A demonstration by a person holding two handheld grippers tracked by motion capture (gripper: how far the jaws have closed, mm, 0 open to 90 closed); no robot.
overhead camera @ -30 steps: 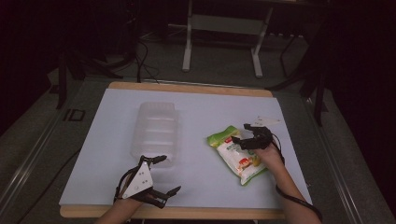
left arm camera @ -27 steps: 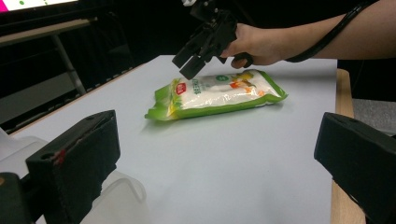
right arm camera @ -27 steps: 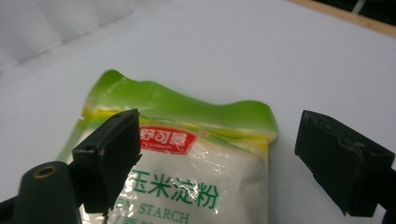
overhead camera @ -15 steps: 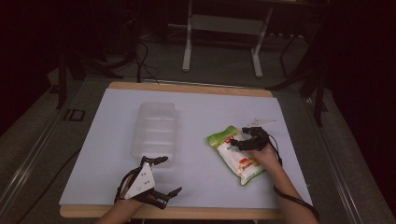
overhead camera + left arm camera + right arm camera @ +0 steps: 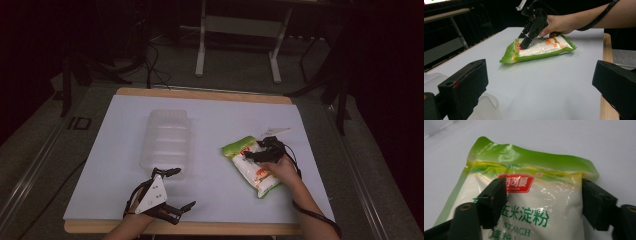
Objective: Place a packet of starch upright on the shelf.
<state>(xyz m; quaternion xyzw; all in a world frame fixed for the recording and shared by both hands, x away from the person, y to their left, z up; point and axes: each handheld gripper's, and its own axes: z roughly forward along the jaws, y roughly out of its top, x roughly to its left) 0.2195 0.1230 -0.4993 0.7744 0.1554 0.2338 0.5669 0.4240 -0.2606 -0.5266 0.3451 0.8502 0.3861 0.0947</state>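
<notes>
Closing in on the starch bag point(image 5: 524, 202), the right gripper point(image 5: 263, 152) has its jaws narrowed from wide a moment back, and the bag is now bracketed between them; whether the pads already press is not clear. The bag lies flat on the white table point(image 5: 215, 125), right of the clear plastic tray point(image 5: 167, 137), unmoved against the earlier frames. A grasp is judged under way, lift not yet begun. The left gripper point(image 5: 172, 192) is kept near the tray's near end, jaws spread wide and empty.
</notes>
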